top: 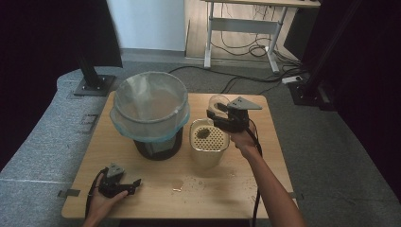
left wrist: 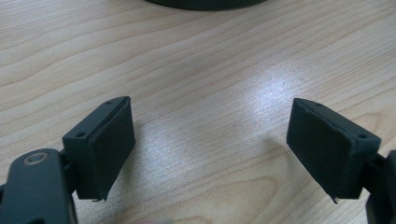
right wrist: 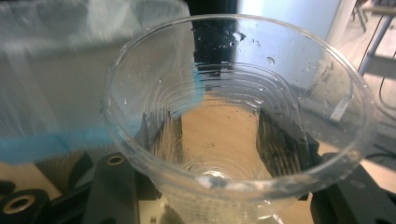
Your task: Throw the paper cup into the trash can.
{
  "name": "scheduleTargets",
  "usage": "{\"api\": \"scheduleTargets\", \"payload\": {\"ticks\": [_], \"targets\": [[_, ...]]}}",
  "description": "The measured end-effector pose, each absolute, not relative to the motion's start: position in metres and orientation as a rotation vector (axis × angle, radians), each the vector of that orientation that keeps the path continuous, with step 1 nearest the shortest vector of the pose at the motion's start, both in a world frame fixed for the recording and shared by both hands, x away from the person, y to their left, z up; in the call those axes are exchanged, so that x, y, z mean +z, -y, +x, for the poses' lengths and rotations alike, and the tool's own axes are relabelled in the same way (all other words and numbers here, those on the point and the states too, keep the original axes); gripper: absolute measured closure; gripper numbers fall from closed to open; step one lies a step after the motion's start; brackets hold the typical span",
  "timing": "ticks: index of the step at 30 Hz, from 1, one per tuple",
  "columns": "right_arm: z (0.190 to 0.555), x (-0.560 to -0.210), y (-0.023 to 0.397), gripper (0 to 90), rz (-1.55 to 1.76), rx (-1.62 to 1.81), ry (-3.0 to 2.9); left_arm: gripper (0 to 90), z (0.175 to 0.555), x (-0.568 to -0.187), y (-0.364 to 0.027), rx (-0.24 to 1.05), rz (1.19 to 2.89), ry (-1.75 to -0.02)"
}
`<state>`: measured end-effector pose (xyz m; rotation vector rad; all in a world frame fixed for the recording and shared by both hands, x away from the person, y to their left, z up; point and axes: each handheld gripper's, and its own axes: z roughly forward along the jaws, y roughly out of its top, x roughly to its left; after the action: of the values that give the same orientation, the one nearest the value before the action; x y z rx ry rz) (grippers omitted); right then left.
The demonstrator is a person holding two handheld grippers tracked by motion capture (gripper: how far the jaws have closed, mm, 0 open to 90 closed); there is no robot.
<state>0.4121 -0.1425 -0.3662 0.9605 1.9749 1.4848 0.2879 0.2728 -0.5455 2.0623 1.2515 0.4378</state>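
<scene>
The right tongs [top: 218,113] pinch a clear cup [right wrist: 233,121] between the jaws, held above the worktop [top: 156,198] just behind the strainer pot [top: 208,142]. The cup stands about upright, mouth up, wet with droplets and otherwise empty; the strainer pot holds a dark clump, and the bag-lined bin [top: 150,111] stands to its left. The left tongs [left wrist: 210,149] rest spread on the worktop, nothing between them.

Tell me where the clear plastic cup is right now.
The clear plastic cup is held in the right gripper, right of centre in the high view, above the table behind the beige strainer container and right of the bag-lined bin.
</scene>
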Motion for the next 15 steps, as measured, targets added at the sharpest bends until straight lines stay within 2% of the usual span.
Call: {"api": "scheduleTargets", "payload": {"ticks": [12,15], "targets": [[0.409,-0.314,0.122,45.0,0.865,1.559,-1.909,15.0,0.288,-0.545,-0.273,0.439,2.063,-1.253],[0.411,-0.293,0.103,44.8,0.824,1.574,-1.899,15.0,0.288,-0.545,-0.273,0.44,2.062,-1.253]]}}
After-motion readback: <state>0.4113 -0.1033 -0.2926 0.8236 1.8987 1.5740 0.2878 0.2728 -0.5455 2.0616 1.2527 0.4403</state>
